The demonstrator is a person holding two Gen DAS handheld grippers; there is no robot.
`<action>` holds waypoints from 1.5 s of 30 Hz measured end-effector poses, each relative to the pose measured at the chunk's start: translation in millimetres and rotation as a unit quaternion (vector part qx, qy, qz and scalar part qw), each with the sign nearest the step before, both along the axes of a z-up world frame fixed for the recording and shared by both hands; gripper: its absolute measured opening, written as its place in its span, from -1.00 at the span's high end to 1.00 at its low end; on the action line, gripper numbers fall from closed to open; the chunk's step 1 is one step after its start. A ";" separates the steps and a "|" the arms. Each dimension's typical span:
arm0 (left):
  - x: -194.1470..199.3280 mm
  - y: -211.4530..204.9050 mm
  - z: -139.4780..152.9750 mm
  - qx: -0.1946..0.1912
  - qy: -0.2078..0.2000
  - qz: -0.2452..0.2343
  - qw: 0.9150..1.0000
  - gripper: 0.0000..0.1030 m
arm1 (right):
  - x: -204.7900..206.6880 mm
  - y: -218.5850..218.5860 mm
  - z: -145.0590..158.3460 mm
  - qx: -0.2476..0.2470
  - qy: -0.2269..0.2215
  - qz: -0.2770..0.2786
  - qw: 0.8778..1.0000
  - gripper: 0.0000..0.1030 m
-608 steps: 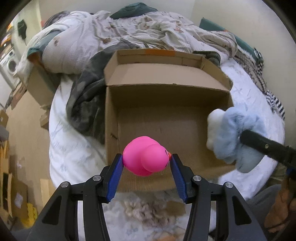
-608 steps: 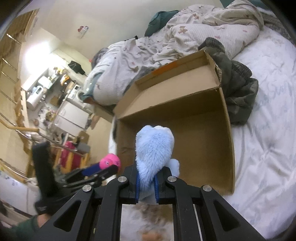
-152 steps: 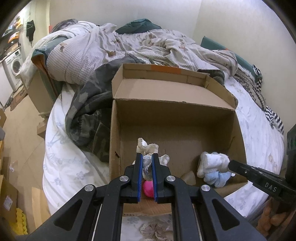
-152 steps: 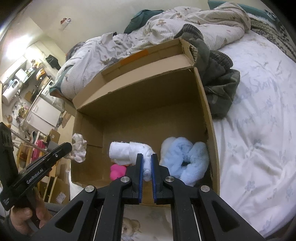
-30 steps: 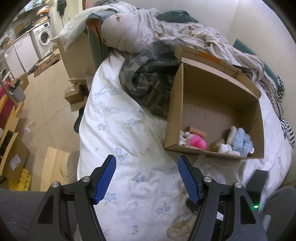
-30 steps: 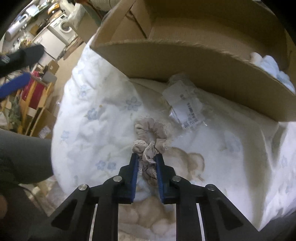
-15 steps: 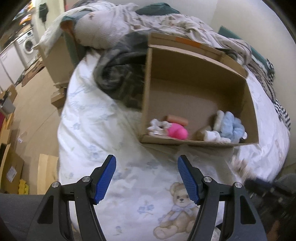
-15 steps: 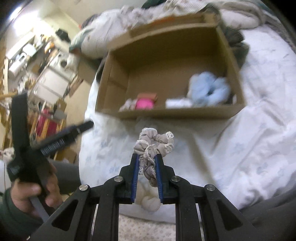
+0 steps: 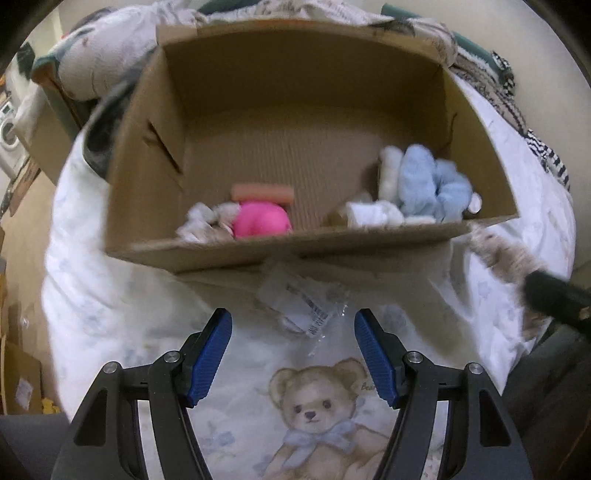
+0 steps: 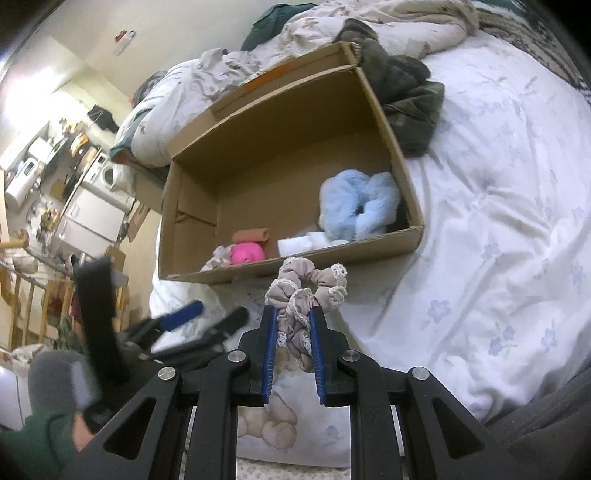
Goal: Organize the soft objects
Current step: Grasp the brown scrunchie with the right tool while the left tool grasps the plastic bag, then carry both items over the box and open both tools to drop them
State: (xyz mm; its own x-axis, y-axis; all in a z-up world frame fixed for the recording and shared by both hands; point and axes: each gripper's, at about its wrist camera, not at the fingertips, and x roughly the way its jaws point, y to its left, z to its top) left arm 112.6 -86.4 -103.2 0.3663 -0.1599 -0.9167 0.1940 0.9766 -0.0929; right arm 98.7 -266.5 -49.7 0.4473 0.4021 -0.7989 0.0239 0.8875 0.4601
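An open cardboard box [image 9: 155,173] lies on the bed; it also shows in the right wrist view [image 10: 402,147]. Inside it are a pink toy [image 9: 260,221], a blue fluffy scrunchie [image 9: 430,186], white rolled cloths [image 9: 373,216], a pale rag [image 9: 205,223] and a tan roll [image 9: 262,192]. My left gripper [image 9: 293,343] is open and empty, in front of the box above a clear plastic packet [image 9: 304,308]. My right gripper [image 10: 292,328] is shut on a beige lace scrunchie [image 10: 310,284], held just before the box's near wall.
The white bedsheet has a teddy bear print [image 9: 317,410]. A dark camouflage garment [image 10: 406,96] and a rumpled duvet [image 10: 388,22] lie behind the box. The floor with kitchen clutter [image 10: 55,177] lies beyond the bed's left edge.
My right gripper has lifted the beige scrunchie off the sheet and carried it up to the box front. My left gripper, still open, has swung in closer to the box.
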 end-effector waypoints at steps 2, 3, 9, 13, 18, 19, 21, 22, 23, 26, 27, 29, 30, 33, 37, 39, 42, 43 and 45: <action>3.5 -2.5 -7.5 -0.004 0.006 0.004 1.000 -0.28 | -0.5 -3.1 -0.9 0.004 0.000 -0.005 1.000 0.62; 5.7 -4.6 -10.4 -0.003 0.007 0.002 1.000 -0.28 | 0.0 -3.4 -1.4 0.006 0.000 -0.006 1.000 0.62; 17.7 -3.5 -19.7 0.002 0.008 0.020 1.000 -0.20 | 2.2 -4.7 -4.3 0.014 0.006 -0.006 1.000 0.62; 22.0 -0.7 -25.6 -0.008 0.018 0.020 1.000 0.22 | 2.7 -4.6 -7.0 0.019 0.011 -0.006 1.000 0.62; 22.7 3.1 -25.2 -0.019 0.023 0.019 0.999 0.58 | 2.5 -0.2 -6.8 0.013 0.010 -0.001 1.000 0.62; 22.0 3.8 -23.2 -0.019 0.022 0.020 0.999 0.58 | 2.4 0.5 -6.7 0.011 0.009 -0.001 1.000 0.62; 18.8 6.8 -18.9 -0.015 0.020 0.022 0.999 0.58 | 2.2 0.7 -7.0 0.009 0.009 -0.001 1.000 0.62; 16.0 8.1 -18.0 -0.014 0.021 0.023 0.999 0.58 | 3.0 0.8 -7.2 0.009 0.009 -0.002 1.000 0.62; 13.1 9.8 -16.5 -0.013 0.021 0.024 0.999 0.59 | 3.2 0.9 -7.8 0.009 0.010 -0.002 1.000 0.62; 5.3 13.2 -12.0 -0.009 0.021 0.027 0.999 0.59 | 3.9 4.1 -8.2 0.008 0.010 0.000 1.000 0.62; 3.3 15.0 -9.9 -0.009 0.021 0.028 0.999 0.59 | 4.2 5.5 -8.1 0.007 0.010 0.002 1.000 0.62; -1.4 17.6 -3.4 -0.009 0.017 0.033 0.999 0.59 | 5.0 8.7 -7.7 0.005 0.008 0.006 1.000 0.62; -3.3 17.5 -1.0 -0.008 0.017 0.035 0.999 0.59 | 5.2 10.1 -7.6 0.005 0.008 0.008 1.000 0.62; -13.1 30.8 11.6 -0.027 0.029 0.059 0.997 0.59 | 5.6 13.0 -8.1 0.003 0.008 0.012 1.000 0.62; -24.0 40.1 42.2 -0.029 -0.002 0.076 0.997 0.59 | 3.5 14.6 -4.1 0.007 0.001 0.014 1.000 0.62; -30.8 46.4 59.8 -0.030 -0.022 0.083 0.996 0.59 | 2.7 14.7 -0.5 0.010 -0.005 0.015 1.000 0.62; -34.8 54.2 84.5 -0.032 -0.045 0.087 0.995 0.59 | 1.4 15.3 5.5 0.015 -0.013 0.015 1.000 0.62; -34.4 53.8 91.2 -0.030 -0.051 0.085 0.995 0.59 | 1.3 15.2 8.4 0.016 -0.016 0.016 1.000 0.62; -30.0 57.1 102.8 -0.026 -0.065 0.082 0.994 0.59 | 1.2 14.8 14.3 0.017 -0.024 0.017 0.999 0.62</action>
State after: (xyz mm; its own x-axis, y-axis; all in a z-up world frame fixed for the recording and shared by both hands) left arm 82.6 -29.4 -0.4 0.5054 -0.1343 -0.8524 0.0456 0.9906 -0.1290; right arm 99.9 -251.7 -35.4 0.4704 0.4443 -0.7624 -0.0280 0.8711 0.4903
